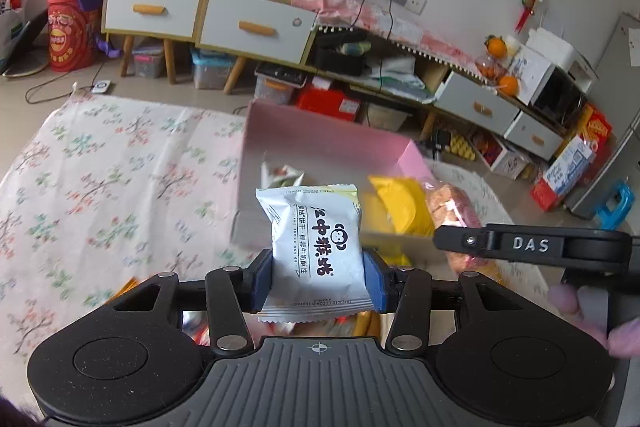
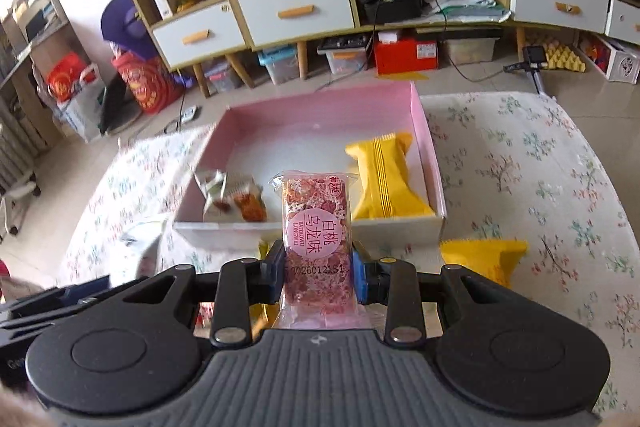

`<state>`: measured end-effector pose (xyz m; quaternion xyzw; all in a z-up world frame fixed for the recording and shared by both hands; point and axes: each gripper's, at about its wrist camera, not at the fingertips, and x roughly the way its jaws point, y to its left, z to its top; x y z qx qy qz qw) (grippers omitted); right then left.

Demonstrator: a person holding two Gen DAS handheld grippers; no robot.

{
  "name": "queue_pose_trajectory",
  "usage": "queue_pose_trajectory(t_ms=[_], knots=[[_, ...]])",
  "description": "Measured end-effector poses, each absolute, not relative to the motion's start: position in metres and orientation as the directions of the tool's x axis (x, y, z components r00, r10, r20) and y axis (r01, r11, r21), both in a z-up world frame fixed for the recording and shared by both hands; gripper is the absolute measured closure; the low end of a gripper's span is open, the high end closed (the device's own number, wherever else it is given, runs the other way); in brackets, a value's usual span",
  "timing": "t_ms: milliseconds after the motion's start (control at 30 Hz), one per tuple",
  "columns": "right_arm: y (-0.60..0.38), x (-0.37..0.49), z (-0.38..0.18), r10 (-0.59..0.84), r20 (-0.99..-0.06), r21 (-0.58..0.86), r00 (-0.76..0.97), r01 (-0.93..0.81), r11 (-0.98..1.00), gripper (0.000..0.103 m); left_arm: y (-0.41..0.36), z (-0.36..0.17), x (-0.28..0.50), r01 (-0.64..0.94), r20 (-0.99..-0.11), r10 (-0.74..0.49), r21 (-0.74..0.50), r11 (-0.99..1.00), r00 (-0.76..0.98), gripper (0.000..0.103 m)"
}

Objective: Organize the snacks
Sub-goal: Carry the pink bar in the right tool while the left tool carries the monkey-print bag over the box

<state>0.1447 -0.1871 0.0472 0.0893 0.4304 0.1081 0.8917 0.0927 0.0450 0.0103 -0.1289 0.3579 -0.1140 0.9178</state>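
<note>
My left gripper [image 1: 318, 277] is shut on a white biscuit packet [image 1: 316, 239] with black Chinese print, held above the table near the pink box [image 1: 320, 139]. My right gripper [image 2: 318, 273] is shut on a pink peach-oolong snack bar [image 2: 316, 227], held just in front of the pink box [image 2: 424, 131]. Inside the box lie a yellow packet [image 2: 382, 183] at the right and a white-and-orange packet [image 2: 232, 195] at the left. The right gripper's arm [image 1: 532, 245] shows in the left wrist view, with the pink bar [image 1: 452, 211] beyond it.
The table has a floral cloth [image 2: 540, 167]. Another yellow packet [image 2: 480, 255] lies on it right of my right gripper, in front of the box. Cabinets with drawers [image 2: 296, 11] and storage bins on the floor stand behind the table.
</note>
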Motion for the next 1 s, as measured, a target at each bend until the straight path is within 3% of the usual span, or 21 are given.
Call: queue_pose_trajectory(t_ms=[400,600,1000], knots=[[-0.195,0.166,0.041,0.288,-0.689,0.302,0.665,-0.098,0.948,0.073,0.029,0.0,0.124,0.135,-0.599,-0.302,-0.308,0.942,0.741,0.058],[-0.203,0.178,0.033,0.32,-0.676,0.364,0.664,-0.077,0.928,0.073,0.022,-0.004,0.142,0.161,-0.55,-0.378,-0.401,0.902,0.745,0.058],[-0.212,0.215,0.029,0.35,-0.643,0.406,0.681,-0.084,0.91,0.073,-0.006,-0.03,0.191,0.213,-0.598,-0.35,-0.29,0.933,0.721,0.058]])
